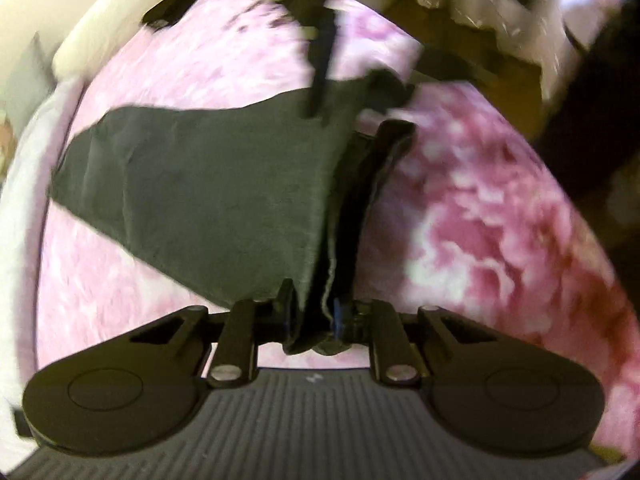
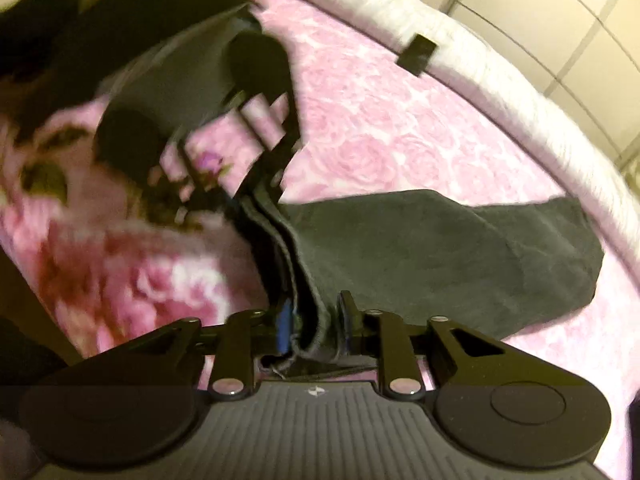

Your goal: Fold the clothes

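Note:
A dark grey garment (image 1: 208,188) is spread over a pink flowered bedspread (image 1: 480,220). My left gripper (image 1: 360,140) is shut on one edge of it. The cloth drapes over the left finger and hides it. My right gripper (image 1: 320,52) shows at the top of this view as a blurred black shape over the garment's far end. In the right wrist view the garment (image 2: 440,248) runs off to the right, and its layered edge fills the gap between the jaws of my right gripper (image 2: 276,208), which is shut on it. My left gripper (image 2: 256,112) is blurred beyond.
A white padded bed edge (image 2: 460,40) borders the bedspread (image 2: 380,140), with a small black object (image 2: 416,54) lying on it. A person in dark clothing (image 2: 120,8) stands close at the upper left. A tiled floor (image 2: 560,20) lies beyond the bed.

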`<action>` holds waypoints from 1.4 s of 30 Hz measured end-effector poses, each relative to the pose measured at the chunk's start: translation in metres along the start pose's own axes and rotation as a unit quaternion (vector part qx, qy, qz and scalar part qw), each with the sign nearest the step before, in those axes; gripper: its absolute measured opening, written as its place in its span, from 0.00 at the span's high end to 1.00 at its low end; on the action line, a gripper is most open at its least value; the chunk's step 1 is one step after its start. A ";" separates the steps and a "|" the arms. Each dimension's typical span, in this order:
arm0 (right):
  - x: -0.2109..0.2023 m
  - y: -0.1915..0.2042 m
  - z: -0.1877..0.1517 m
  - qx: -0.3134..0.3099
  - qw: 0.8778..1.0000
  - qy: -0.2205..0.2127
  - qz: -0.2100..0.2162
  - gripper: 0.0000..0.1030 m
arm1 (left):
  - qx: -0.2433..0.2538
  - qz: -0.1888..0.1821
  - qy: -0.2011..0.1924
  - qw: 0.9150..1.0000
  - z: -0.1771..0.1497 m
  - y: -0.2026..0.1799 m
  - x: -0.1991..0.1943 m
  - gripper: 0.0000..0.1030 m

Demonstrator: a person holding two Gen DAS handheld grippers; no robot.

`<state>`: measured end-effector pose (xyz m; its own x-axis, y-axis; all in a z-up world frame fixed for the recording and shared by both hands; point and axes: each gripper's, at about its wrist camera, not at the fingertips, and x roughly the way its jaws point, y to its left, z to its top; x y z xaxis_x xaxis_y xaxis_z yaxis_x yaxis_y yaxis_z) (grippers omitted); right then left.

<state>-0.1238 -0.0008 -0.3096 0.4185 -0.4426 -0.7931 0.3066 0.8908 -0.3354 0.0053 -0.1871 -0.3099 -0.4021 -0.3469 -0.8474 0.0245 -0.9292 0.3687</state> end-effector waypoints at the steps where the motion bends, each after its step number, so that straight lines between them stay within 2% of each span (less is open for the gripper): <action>1: 0.000 0.006 -0.004 -0.014 1.000 -0.002 0.000 0.53 | -0.020 -0.008 -0.002 1.000 -0.001 0.008 -0.002 0.87; 4: 0.008 0.032 -0.017 -0.086 0.996 0.004 -0.011 0.34 | -0.043 -0.029 -0.005 0.999 -0.004 0.022 -0.004 0.87; 6: 0.018 0.052 -0.027 -0.159 0.986 0.006 -0.051 0.25 | -0.062 -0.043 -0.008 0.997 -0.006 0.028 -0.005 0.87; 9: 0.034 0.061 -0.032 -0.190 0.979 0.007 -0.071 0.27 | -0.074 -0.050 -0.009 0.996 -0.006 0.030 -0.005 0.87; 11: 0.041 0.058 -0.032 -0.183 0.980 0.001 -0.075 0.32 | -0.075 -0.045 -0.005 0.996 -0.004 0.026 -0.005 0.82; 12: 0.043 0.055 -0.030 -0.173 0.982 -0.003 -0.075 0.44 | -0.068 -0.038 0.000 0.997 -0.004 0.020 -0.004 0.77; 13: 0.045 0.052 -0.029 -0.162 0.984 -0.003 -0.073 0.64 | -0.056 -0.028 0.005 0.998 -0.004 0.012 -0.004 0.65; 14: 0.045 0.047 -0.027 -0.150 0.986 0.001 -0.069 0.70 | -0.041 -0.022 0.007 0.999 -0.004 0.004 -0.004 0.60; 15: 0.044 0.043 -0.025 -0.136 0.989 0.001 -0.063 0.73 | -0.020 -0.014 0.009 1.000 -0.004 -0.006 -0.004 0.51; 16: 0.042 0.038 -0.023 -0.121 0.991 0.002 -0.056 0.76 | 0.003 -0.008 0.008 1.000 -0.003 -0.016 -0.005 0.45; 18: 0.035 0.031 -0.018 -0.100 0.994 -0.001 -0.051 0.78 | 0.050 0.022 0.004 0.998 0.001 -0.034 -0.005 0.39; 21: 0.023 0.021 -0.009 -0.074 0.996 -0.007 -0.048 0.79 | 0.108 0.065 0.006 0.992 0.009 -0.051 0.003 0.37; 23: 0.017 0.015 -0.003 -0.066 0.997 -0.009 -0.046 0.80 | 0.118 0.085 0.021 0.989 0.012 -0.050 0.014 0.41; 25: 0.011 0.009 0.002 -0.062 0.997 -0.010 -0.043 0.80 | 0.105 0.083 0.033 0.990 0.016 -0.040 0.021 0.82; 30: 0.000 -0.006 0.012 -0.060 0.998 -0.007 -0.017 0.83 | 0.070 0.051 0.013 0.996 0.022 -0.022 -0.007 0.89; 34: -0.028 -0.004 0.008 -0.067 0.998 -0.003 0.014 0.85 | 0.077 0.011 0.006 0.997 0.029 -0.028 -0.041 0.90; 38: -0.060 0.003 0.014 -0.047 0.997 0.006 0.053 0.85 | 0.100 -0.037 0.011 0.994 0.031 -0.054 -0.069 0.90; 42: -0.083 0.025 0.009 -0.032 0.994 0.021 0.102 0.86 | 0.097 -0.079 0.020 0.992 0.031 -0.087 -0.086 0.90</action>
<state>-0.1433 0.0576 -0.2474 0.4304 -0.2482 -0.8678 0.1630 0.9670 -0.1957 0.0098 -0.0728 -0.2571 -0.3493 -0.2073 -0.9138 -0.2142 -0.9317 0.2933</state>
